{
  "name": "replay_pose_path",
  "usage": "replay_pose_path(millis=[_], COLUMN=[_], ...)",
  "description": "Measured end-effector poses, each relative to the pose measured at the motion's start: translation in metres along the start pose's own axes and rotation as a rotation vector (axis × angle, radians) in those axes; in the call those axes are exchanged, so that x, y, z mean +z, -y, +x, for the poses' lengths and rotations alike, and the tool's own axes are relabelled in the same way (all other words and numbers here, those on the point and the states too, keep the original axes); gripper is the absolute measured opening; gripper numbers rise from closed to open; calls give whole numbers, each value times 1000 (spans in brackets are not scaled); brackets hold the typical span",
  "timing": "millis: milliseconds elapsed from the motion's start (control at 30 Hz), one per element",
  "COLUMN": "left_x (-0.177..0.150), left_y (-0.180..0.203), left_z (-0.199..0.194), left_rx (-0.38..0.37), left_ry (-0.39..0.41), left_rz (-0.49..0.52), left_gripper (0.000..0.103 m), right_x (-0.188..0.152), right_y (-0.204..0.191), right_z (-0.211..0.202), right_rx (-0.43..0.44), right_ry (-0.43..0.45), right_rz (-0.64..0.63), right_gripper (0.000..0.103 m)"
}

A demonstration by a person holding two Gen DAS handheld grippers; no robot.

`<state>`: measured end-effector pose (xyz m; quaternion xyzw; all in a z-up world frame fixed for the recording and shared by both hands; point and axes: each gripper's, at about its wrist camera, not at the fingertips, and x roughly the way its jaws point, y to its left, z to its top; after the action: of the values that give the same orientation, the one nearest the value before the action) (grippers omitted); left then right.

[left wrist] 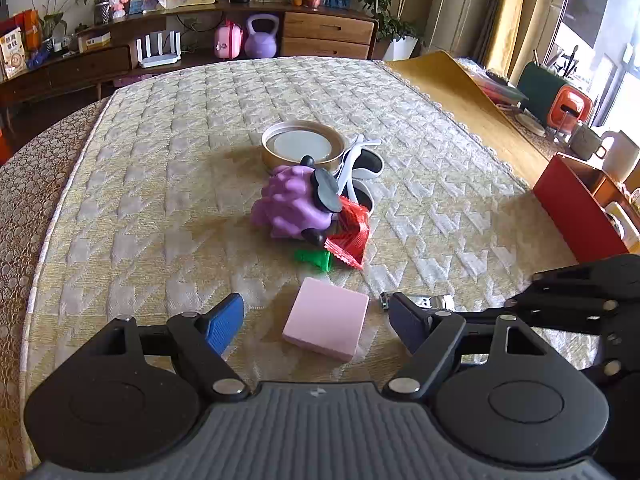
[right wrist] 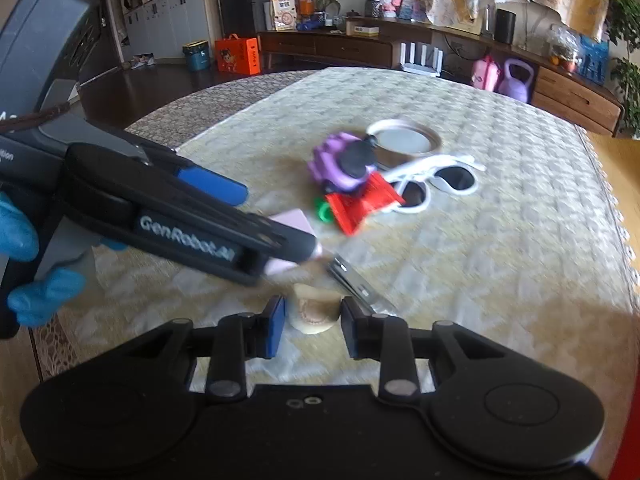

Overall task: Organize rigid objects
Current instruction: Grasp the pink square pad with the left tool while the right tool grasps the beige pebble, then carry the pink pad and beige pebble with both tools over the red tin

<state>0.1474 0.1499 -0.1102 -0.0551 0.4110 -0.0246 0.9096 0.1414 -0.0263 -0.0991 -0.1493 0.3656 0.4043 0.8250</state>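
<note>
Left wrist view: left tool (left wrist: 316, 318) spread wide around pink block (left wrist: 326, 323) on the quilted worktop (left wrist: 160, 184); purple toy (left wrist: 292, 204) and gold tin (left wrist: 302, 150) beyond. Right wrist view: right tool (right wrist: 312, 326) partly apart, flanking cream denture model (right wrist: 314, 314); contact unclear; white sunglasses (right wrist: 432, 184) further off.

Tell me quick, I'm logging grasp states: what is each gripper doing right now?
Left gripper: open, jaws on either side of the pink block, not closed on it.
Right gripper: open around a cream teeth model; contact cannot be told.
</note>
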Motion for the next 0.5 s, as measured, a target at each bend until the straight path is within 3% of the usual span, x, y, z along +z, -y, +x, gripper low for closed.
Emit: replay_pose_path(millis=[167, 367, 433, 500], left_x=[-4, -9, -10, -11], left_y=[5, 17, 21, 25], left_z=[6, 8, 7, 6], left_rx=[11, 37, 44, 52], left_ry=[-8, 3, 4, 6], left_rz=[33, 97, 107, 128], left_gripper=[77, 56, 41, 40], right_x=[-2, 0, 1, 0], right_y=[9, 9, 10, 11], right_z=[-2, -6, -9, -11], right_rx=[-5, 2, 2, -2], right_ry=[0, 14, 21, 26], right_rz=[38, 41, 47, 54], right_gripper=[29, 29, 29, 29])
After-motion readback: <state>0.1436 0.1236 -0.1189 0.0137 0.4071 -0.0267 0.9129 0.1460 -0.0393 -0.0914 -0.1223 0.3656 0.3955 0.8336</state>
